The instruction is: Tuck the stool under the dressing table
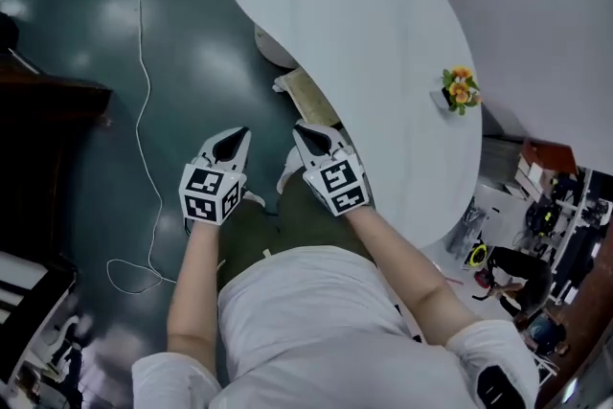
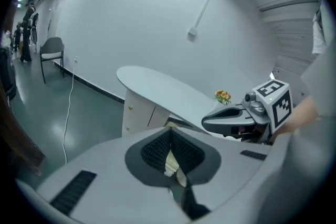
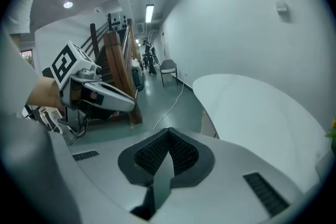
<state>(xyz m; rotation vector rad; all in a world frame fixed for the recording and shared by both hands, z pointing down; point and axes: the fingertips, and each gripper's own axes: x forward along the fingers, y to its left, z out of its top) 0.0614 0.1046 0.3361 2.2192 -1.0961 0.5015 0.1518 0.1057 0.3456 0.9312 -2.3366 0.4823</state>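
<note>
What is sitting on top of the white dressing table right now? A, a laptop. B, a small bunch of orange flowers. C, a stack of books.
B: a small bunch of orange flowers stands near the far edge of the dressing table; no laptop or books show on it.

Holds a grey-and-white two-jaw left gripper (image 1: 233, 139) and a matching grey-and-white two-jaw right gripper (image 1: 305, 131) side by side before the torso, just apart, both tilted forward and down. Presses each pair of dark ribbed pads (image 2: 156, 150) together, with nothing between. Bears a black-and-white square-marker cube (image 1: 209, 192) atop each. Reaches out with a bare left forearm (image 1: 196, 287) and a bare right forearm (image 1: 402, 263) from short white sleeves (image 1: 488, 340), elbows bent.
</note>
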